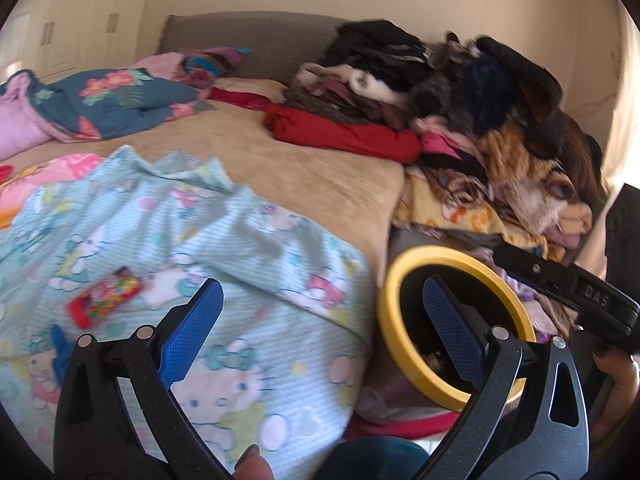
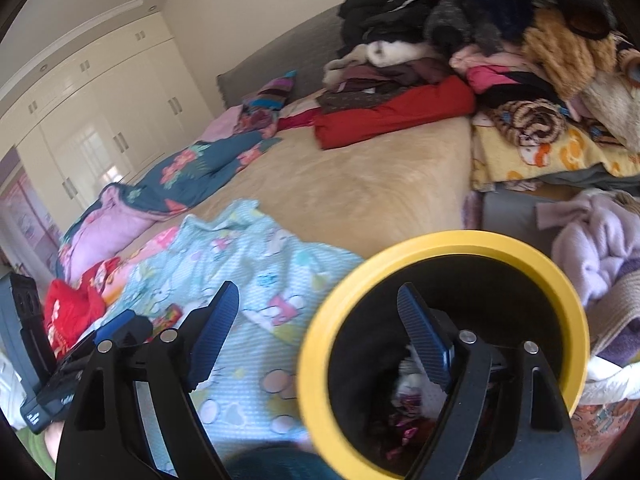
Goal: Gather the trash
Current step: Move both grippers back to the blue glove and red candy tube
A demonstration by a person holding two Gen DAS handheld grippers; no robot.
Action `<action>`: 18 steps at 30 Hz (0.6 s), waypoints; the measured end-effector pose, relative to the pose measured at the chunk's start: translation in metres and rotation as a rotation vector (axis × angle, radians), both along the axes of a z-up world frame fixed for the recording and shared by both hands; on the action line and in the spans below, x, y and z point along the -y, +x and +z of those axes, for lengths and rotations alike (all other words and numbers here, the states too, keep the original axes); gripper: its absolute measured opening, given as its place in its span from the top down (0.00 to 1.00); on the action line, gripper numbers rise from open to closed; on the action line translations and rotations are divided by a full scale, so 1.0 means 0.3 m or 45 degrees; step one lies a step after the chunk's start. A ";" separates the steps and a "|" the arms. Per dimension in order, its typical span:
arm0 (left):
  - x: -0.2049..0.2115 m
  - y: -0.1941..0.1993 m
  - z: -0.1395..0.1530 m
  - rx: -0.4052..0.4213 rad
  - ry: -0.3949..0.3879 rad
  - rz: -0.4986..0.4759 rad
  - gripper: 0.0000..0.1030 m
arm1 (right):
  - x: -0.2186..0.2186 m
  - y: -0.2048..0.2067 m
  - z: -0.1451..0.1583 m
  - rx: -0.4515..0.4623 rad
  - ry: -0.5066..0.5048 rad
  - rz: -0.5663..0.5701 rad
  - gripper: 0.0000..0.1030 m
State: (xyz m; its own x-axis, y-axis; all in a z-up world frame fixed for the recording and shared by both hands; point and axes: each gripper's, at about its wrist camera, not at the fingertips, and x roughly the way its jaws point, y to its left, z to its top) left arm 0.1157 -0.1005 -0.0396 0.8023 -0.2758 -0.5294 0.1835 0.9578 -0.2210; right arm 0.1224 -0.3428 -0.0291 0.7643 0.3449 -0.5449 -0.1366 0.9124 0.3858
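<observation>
A red candy wrapper (image 1: 105, 302) lies on the light blue cartoon-print blanket (image 1: 168, 232), left of my left gripper (image 1: 320, 320), which is open and empty above the blanket. A black bin with a yellow rim (image 1: 404, 276) stands off the bed's edge at right. In the right wrist view the bin's rim (image 2: 320, 328) is close, with crumpled wrappers (image 2: 404, 424) at its bottom. My right gripper (image 2: 320, 336) is open, its right finger inside the bin, its left finger outside the rim. The wrapper (image 2: 170, 316) peeks beside the left gripper's blue pad (image 2: 116, 326).
A tan bedspread (image 1: 304, 168) covers the bed. A large pile of clothes (image 1: 460, 112) fills its right side, with a red garment (image 1: 352, 136) in front. A floral quilt (image 1: 100, 100) lies at back left. White wardrobes (image 2: 88, 112) line the far wall.
</observation>
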 end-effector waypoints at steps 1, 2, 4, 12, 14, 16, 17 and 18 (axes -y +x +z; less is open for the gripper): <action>-0.026 -0.003 -0.001 0.001 -0.004 0.024 0.11 | -0.022 0.004 0.004 0.002 -0.007 0.017 0.22; -0.049 -0.005 -0.002 0.001 -0.006 0.046 0.11 | -0.046 0.008 0.008 0.004 -0.013 0.035 0.22; -0.100 -0.009 -0.005 -0.001 -0.012 0.089 0.11 | -0.086 0.014 0.015 0.006 -0.022 0.066 0.22; -0.277 -0.037 -0.021 -0.005 -0.017 0.211 0.11 | -0.245 0.048 0.017 -0.008 -0.051 0.177 0.20; -0.321 -0.042 -0.025 -0.010 -0.027 0.239 0.11 | -0.288 0.057 0.017 -0.013 -0.059 0.210 0.20; -0.367 -0.049 -0.032 -0.015 -0.024 0.269 0.11 | -0.336 0.066 0.021 -0.013 -0.069 0.248 0.20; -0.385 -0.054 -0.035 -0.019 -0.025 0.282 0.11 | -0.357 0.069 0.022 -0.013 -0.073 0.266 0.20; -0.407 -0.060 -0.041 -0.025 -0.024 0.296 0.11 | -0.389 0.077 0.024 -0.015 -0.079 0.291 0.20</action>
